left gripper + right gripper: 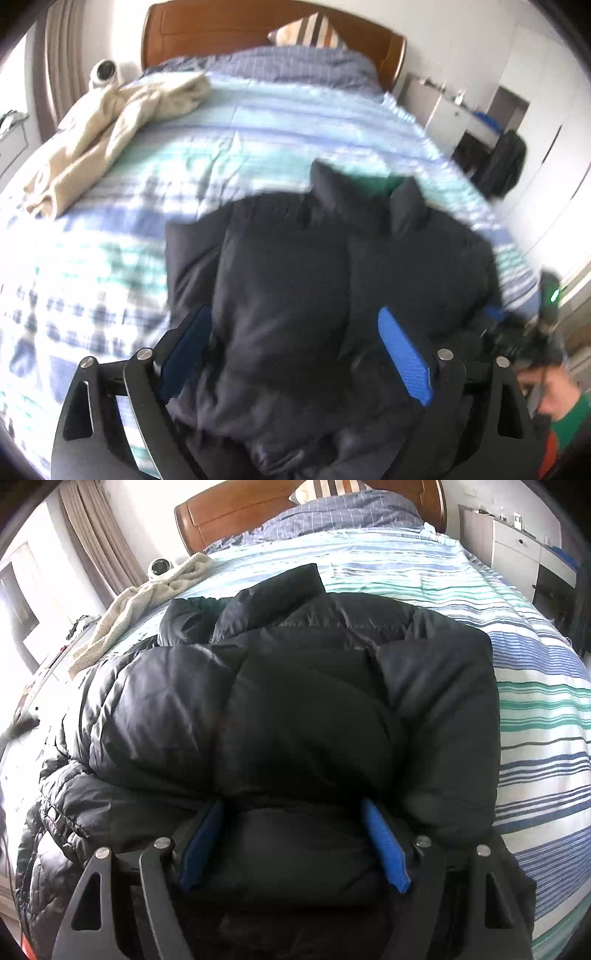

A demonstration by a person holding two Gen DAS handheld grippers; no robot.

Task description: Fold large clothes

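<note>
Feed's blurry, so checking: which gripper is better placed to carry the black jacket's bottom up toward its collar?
Probably right. The right gripper has the black puffer jacket bunched squarely between its fingers, collar straight ahead. The left gripper also straddles fabric, but its view is motion-blurred.

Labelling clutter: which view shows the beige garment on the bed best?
Left wrist view: the crumpled beige fleece garment lies whole on the striped blue-green bedspread. Right wrist view shows only a strip, partly hidden by the black puffer jacket.

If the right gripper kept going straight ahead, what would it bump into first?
The puffy black jacket. The right gripper already has a fold of the jacket bulging between its blue pads, so it would push deeper into the padding. The striped bed cover lies beyond, probably reached only after that.
</note>
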